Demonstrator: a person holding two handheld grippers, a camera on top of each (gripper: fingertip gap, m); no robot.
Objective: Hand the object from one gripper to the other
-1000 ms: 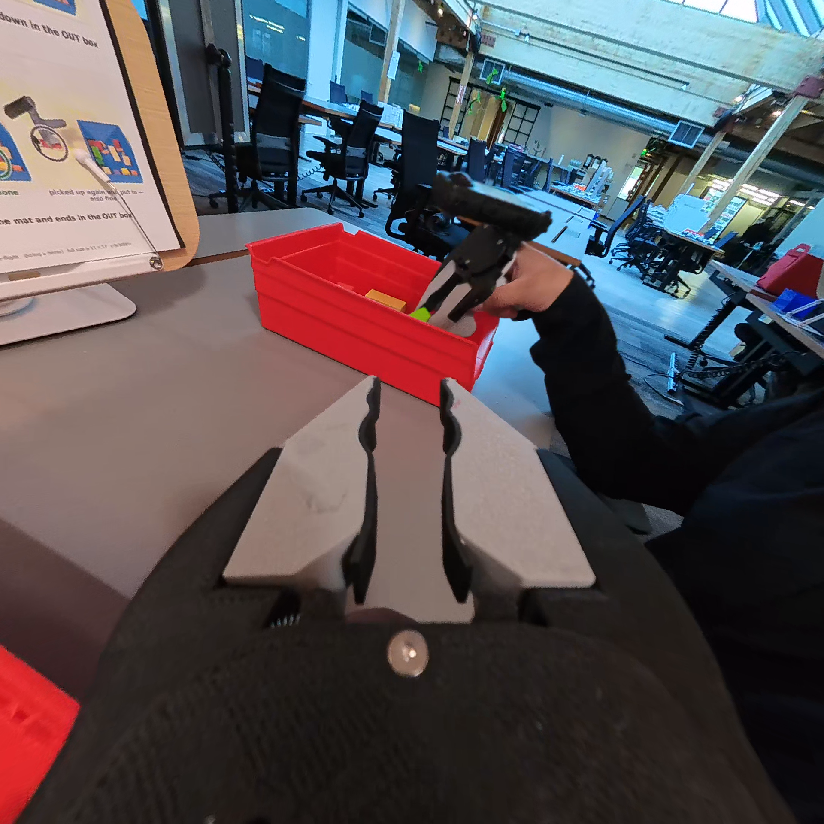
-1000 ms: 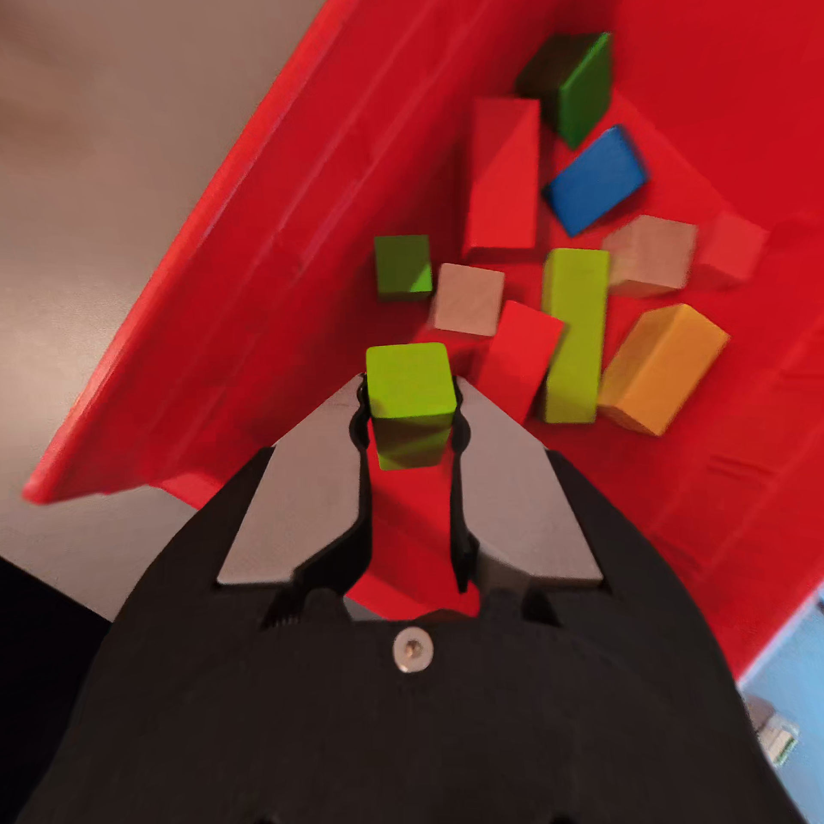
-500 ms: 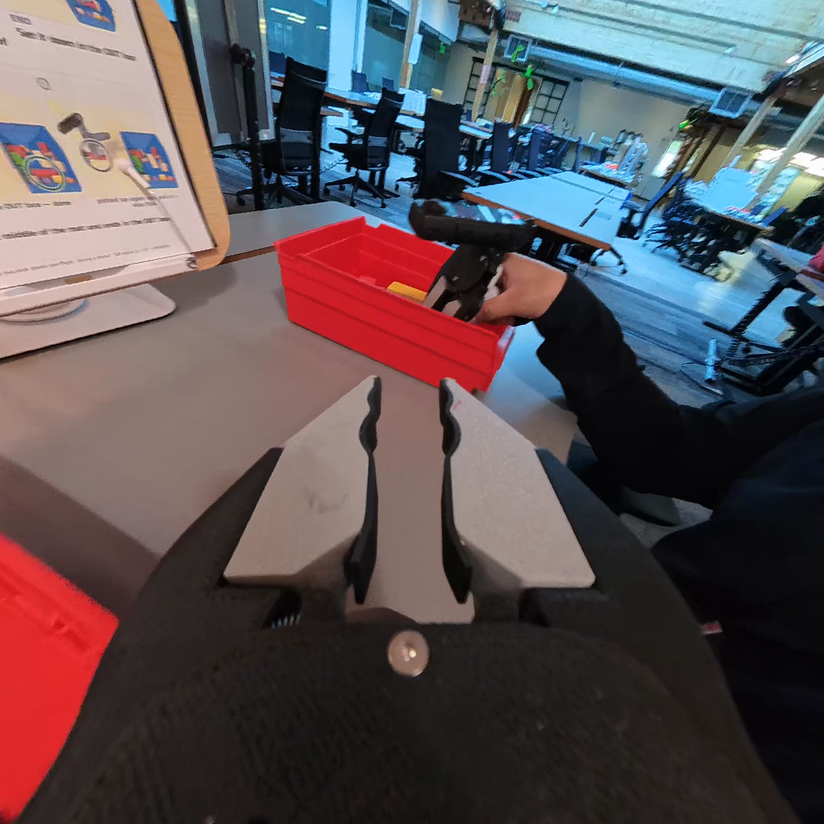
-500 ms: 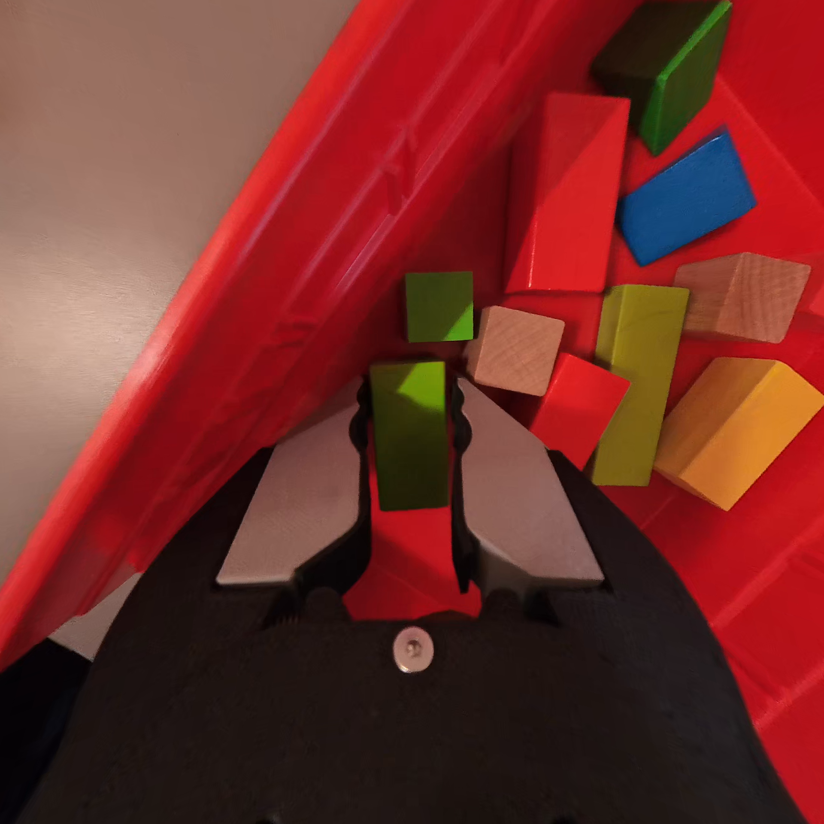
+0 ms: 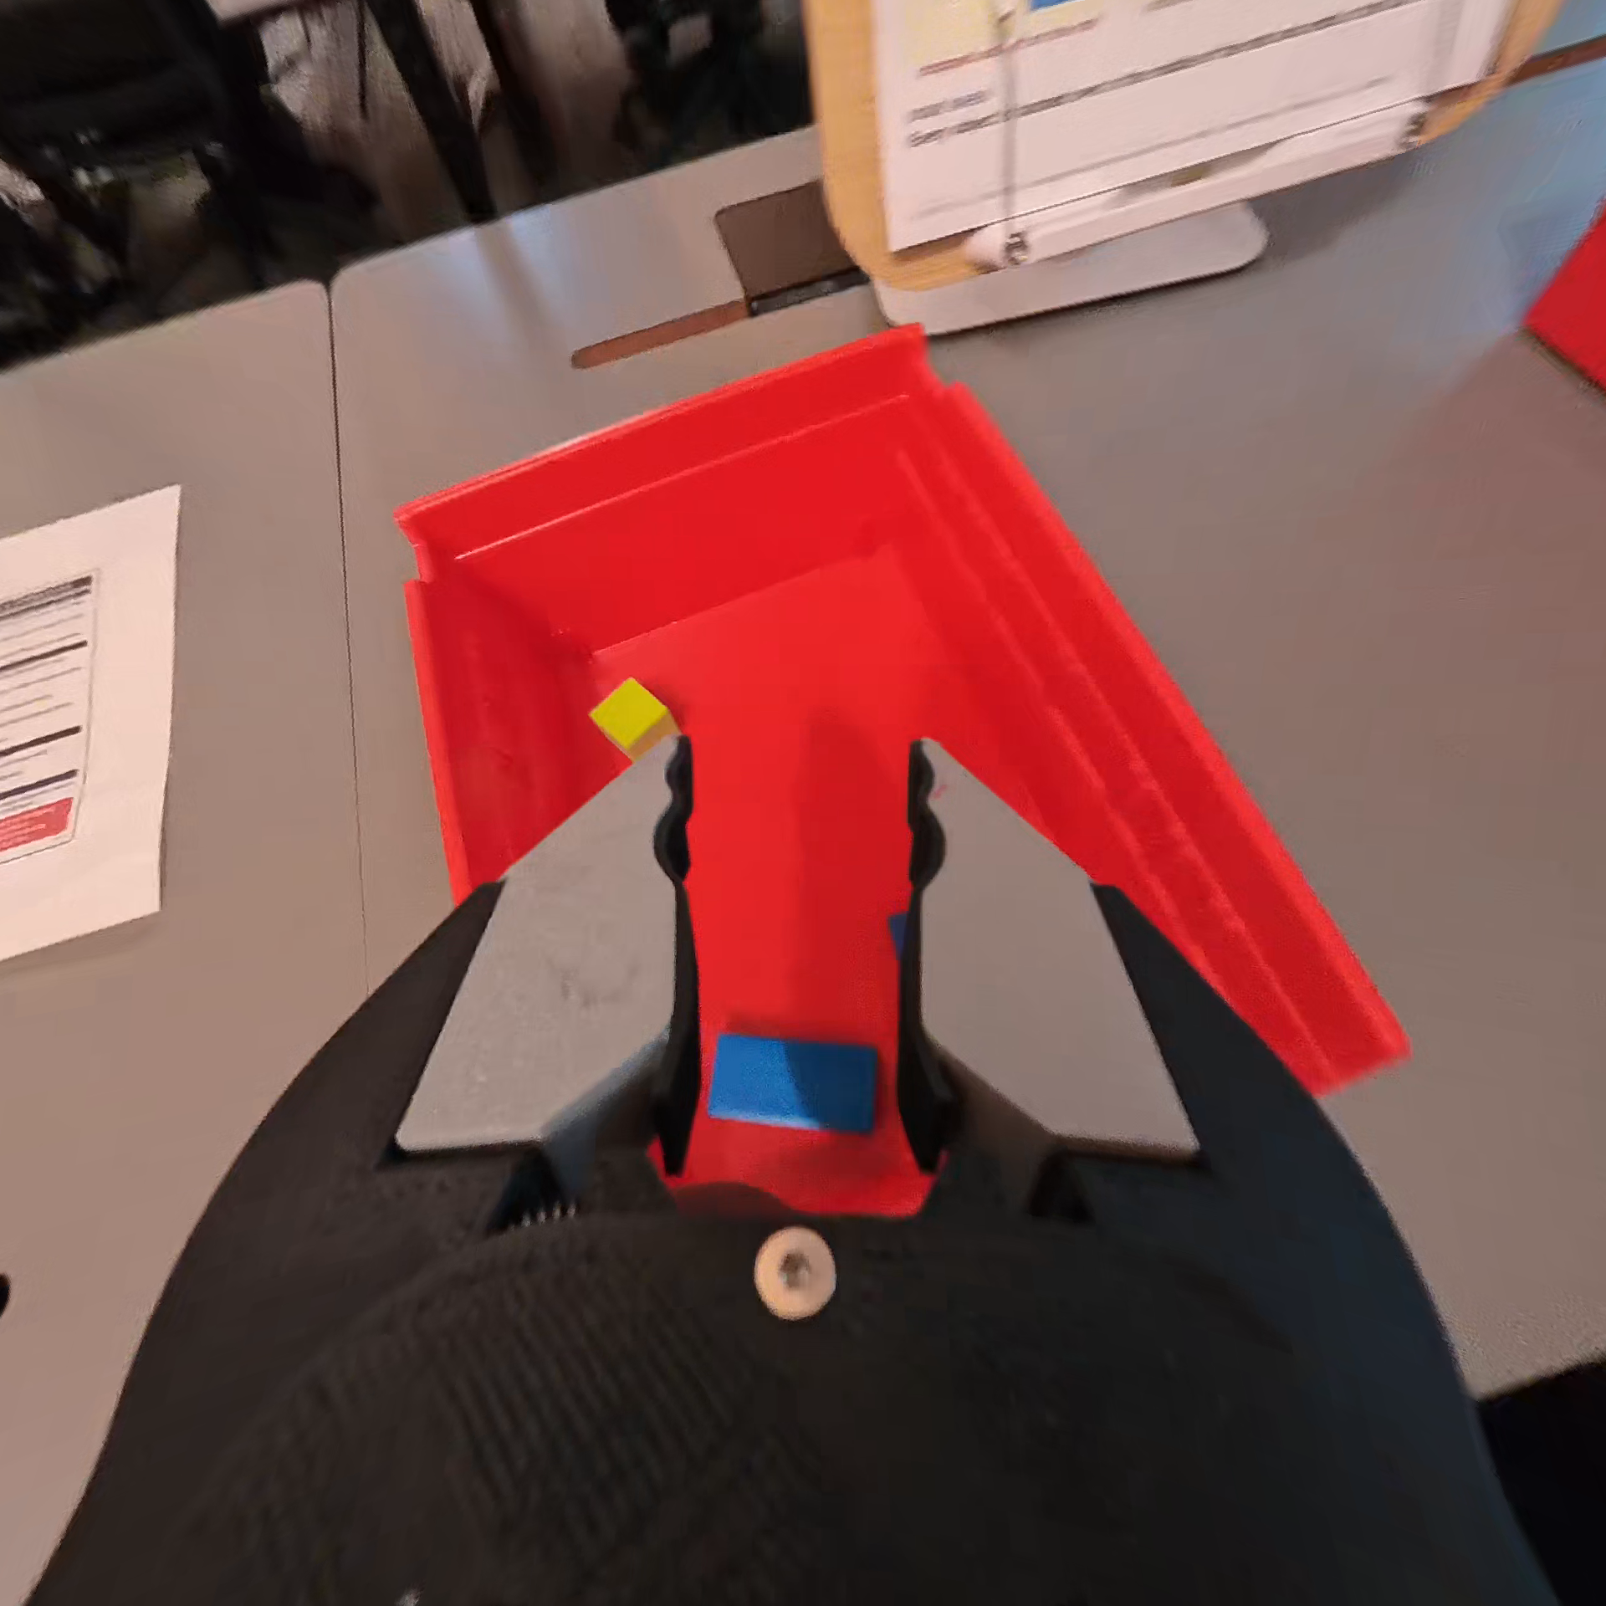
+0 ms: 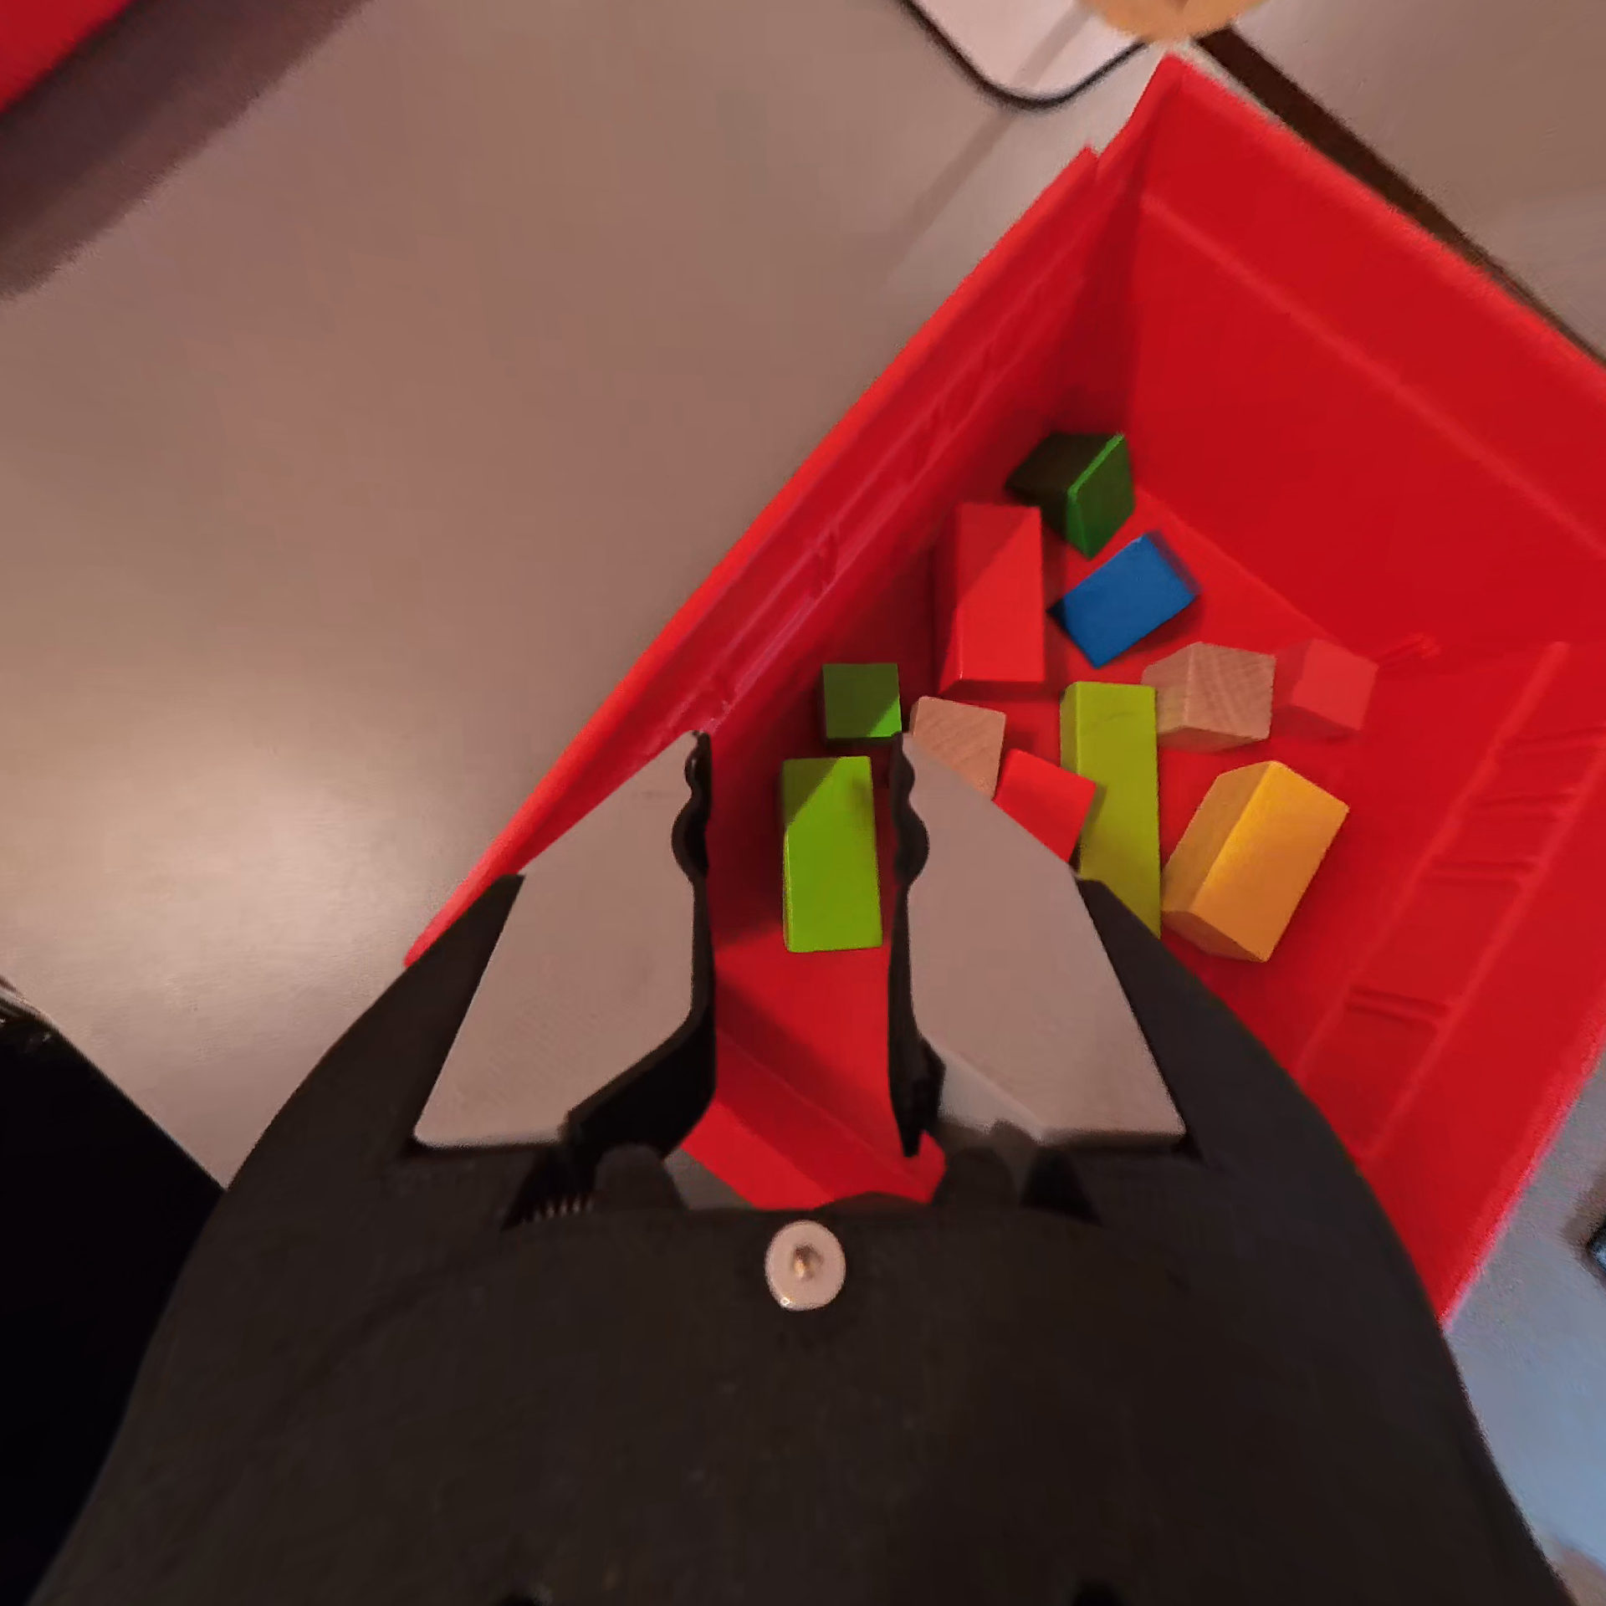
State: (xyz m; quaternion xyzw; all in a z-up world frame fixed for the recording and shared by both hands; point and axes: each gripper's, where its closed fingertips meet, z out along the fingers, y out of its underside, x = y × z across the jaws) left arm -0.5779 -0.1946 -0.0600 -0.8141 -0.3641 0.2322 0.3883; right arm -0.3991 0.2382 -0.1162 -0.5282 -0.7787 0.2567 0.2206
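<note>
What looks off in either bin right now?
Nothing damaged or spilled. In the right wrist view, the light green block lies on the floor of the red bin, between the open fingers of the right gripper with a visible gap on its left, not gripped. Other blocks lie jumbled.

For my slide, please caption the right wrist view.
Open jaws above a light green block lying in the red plastic bin.

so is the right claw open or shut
Open. The right claw has its fingers apart over the red bin; the lime block lies between them on the bin floor, with a clear gap on its left side.
</note>
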